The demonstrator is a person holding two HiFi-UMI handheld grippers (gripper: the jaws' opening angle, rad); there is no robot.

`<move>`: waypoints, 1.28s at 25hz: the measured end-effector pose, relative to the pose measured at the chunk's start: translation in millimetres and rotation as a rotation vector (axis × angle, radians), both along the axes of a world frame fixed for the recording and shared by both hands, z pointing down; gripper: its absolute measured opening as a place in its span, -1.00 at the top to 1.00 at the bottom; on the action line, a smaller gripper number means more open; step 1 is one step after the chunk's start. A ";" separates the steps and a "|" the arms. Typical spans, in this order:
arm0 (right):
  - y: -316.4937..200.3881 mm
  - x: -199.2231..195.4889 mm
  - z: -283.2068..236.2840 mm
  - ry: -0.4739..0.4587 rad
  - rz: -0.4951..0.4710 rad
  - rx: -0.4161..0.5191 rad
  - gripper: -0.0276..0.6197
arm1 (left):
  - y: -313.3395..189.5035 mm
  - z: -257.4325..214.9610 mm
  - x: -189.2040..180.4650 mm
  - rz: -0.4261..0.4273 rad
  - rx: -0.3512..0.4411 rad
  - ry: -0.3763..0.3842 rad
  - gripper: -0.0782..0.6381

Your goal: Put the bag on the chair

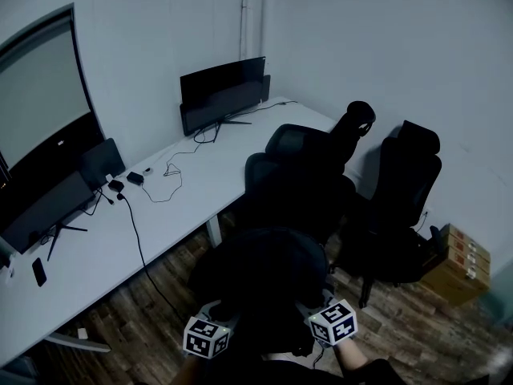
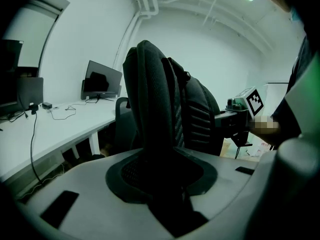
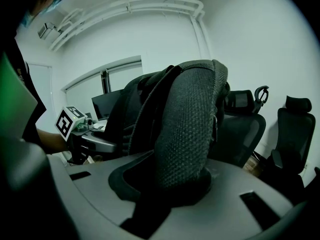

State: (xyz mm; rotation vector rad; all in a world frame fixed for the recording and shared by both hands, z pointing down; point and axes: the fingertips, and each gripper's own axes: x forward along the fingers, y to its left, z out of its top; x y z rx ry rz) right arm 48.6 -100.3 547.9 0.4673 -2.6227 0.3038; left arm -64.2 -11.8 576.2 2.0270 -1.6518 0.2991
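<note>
Left hand-held gripper [image 1: 218,315] and right hand-held gripper [image 1: 321,311] each clamped on a padded strap of the bag [image 1: 264,283], held near, short of the chair [image 1: 300,179] beside the table [image 1: 200,195]; risk: hanging bag swings, nudging the chair away.

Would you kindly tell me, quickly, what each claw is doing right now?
Left claw: closed on a strap of the bag.
Right claw: closed on a padded strap of the bag.
</note>
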 end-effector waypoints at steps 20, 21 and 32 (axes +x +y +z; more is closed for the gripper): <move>-110.3 -62.7 46.6 0.015 0.291 -0.079 0.61 | -142.7 42.3 -84.0 0.269 -0.092 0.009 0.37; -116.6 -66.0 49.3 0.016 0.304 -0.083 0.61 | -150.7 45.0 -88.2 0.283 -0.096 0.009 0.37; -172.2 -90.7 90.7 0.020 0.474 -0.104 0.61 | -228.8 85.4 -122.1 0.434 -0.134 0.006 0.36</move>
